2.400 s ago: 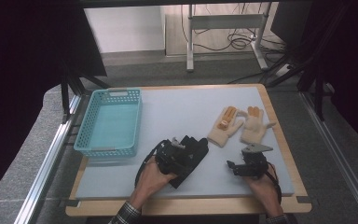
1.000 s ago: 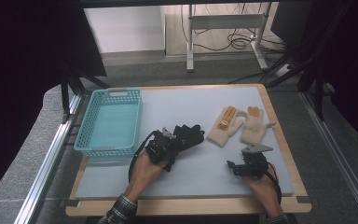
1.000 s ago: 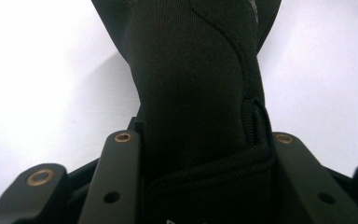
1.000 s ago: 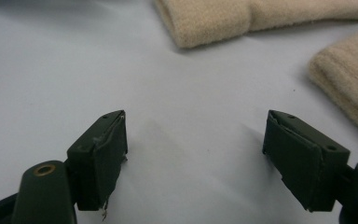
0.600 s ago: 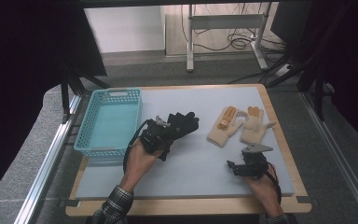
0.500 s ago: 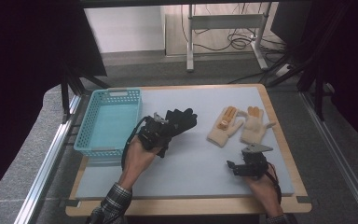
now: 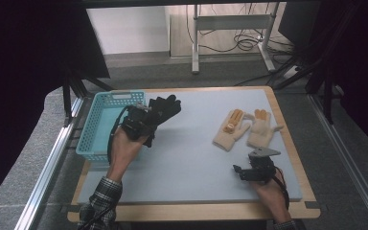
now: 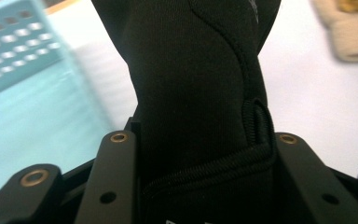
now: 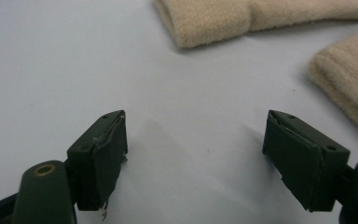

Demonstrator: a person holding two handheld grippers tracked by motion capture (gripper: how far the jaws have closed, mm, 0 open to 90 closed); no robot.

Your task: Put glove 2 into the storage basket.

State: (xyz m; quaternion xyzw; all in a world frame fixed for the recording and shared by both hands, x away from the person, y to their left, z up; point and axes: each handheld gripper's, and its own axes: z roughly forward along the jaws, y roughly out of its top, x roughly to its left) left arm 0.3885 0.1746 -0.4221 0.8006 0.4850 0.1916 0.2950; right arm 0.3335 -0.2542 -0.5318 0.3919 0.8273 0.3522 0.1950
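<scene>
Beside basket (image 7: 106, 125), black glove (image 7: 160, 111) fingers-forward

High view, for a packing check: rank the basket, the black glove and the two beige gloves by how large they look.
1. Basket, clearly largest.
2. Black glove, lifted nearer the camera, so its rank is unsure.
3. The two beige gloves look alike.

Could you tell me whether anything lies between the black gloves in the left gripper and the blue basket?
Nothing visible does: the black gloves, clamped in the left gripper, hang beside the blue basket, whose inside looks bare.
</scene>
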